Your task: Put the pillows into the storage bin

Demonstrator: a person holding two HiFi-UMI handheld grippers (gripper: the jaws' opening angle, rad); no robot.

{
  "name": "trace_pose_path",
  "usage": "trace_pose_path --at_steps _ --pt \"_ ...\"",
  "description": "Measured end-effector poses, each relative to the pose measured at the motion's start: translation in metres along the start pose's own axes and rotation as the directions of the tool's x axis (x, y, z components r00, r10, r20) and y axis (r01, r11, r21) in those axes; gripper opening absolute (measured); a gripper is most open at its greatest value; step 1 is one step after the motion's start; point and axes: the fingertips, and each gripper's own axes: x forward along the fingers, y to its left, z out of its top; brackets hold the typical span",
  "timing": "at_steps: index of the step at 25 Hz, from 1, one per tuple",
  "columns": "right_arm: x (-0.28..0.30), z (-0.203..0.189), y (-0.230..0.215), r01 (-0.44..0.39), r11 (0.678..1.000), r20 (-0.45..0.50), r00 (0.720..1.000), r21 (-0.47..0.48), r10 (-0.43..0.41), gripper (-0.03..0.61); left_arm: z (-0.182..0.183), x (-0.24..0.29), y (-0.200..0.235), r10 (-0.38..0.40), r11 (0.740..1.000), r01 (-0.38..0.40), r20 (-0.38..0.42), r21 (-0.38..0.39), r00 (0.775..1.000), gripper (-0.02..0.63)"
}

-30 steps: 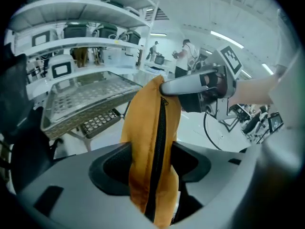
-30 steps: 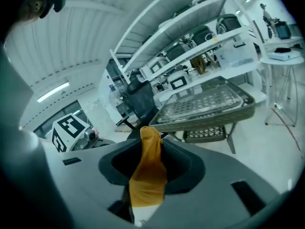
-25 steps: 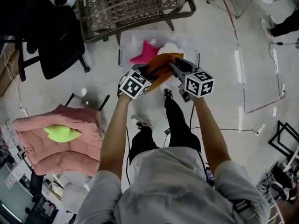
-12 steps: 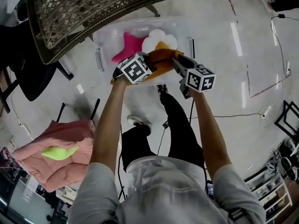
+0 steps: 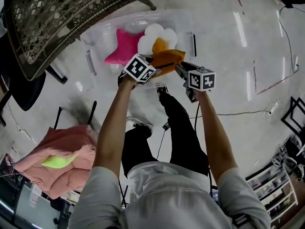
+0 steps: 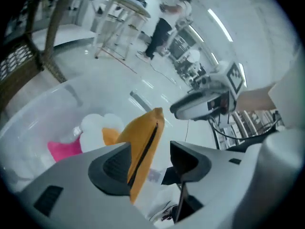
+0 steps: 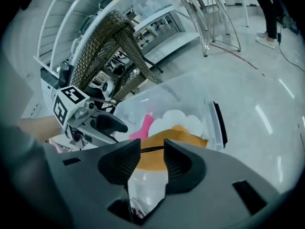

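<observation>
The storage bin [image 5: 95, 30] stands on the floor [image 5: 224, 42] ahead of the person's legs [image 5: 183, 132], with the wicker chair [image 5: 52, 18] behind it to the left. In the bin the star pillow [image 5: 121, 46] lies left of the flower pillow [image 5: 155, 35]. The square pillow [image 5: 167, 58] hangs above the bin's near side. Far left, beside the person, another pillow [image 5: 58, 161] lies on a cushion [image 5: 71, 142].

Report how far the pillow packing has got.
Done: the pink star-shaped pillow and the white flower-shaped pillow lie in the clear plastic storage bin. In hand: the orange pillow hangs over the bin's near edge, pinched by the right gripper; the left gripper stands around its edge with a gap on one side. To do: the yellow-green pillow lies on the pink cushion.
</observation>
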Motion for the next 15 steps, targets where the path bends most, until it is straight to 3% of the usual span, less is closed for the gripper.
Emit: trace_pose_path --at_steps 4,10,12,15 --pt "-0.016 -0.002 -0.009 0.023 1.000 -0.035 0.999 -0.021 -0.024 0.173 0.001 -0.017 0.000 0.058 0.995 -0.053 0.056 -0.090 0.997 0.272" --pt "-0.051 0.028 0.024 0.032 0.995 -0.008 0.999 -0.099 -0.033 0.173 -0.001 -0.079 -0.013 0.161 0.972 -0.129 0.158 -0.195 0.974 0.272" --pt "-0.061 0.041 0.043 0.032 0.987 -0.019 0.999 -0.155 -0.036 0.166 0.001 -0.110 -0.018 0.191 0.949 -0.116 0.243 -0.293 0.951 0.272" --pt "-0.076 0.061 0.078 0.016 0.964 -0.039 0.999 -0.265 -0.027 0.156 0.007 -0.165 -0.026 0.256 0.896 -0.062 0.400 -0.439 0.880 0.255"
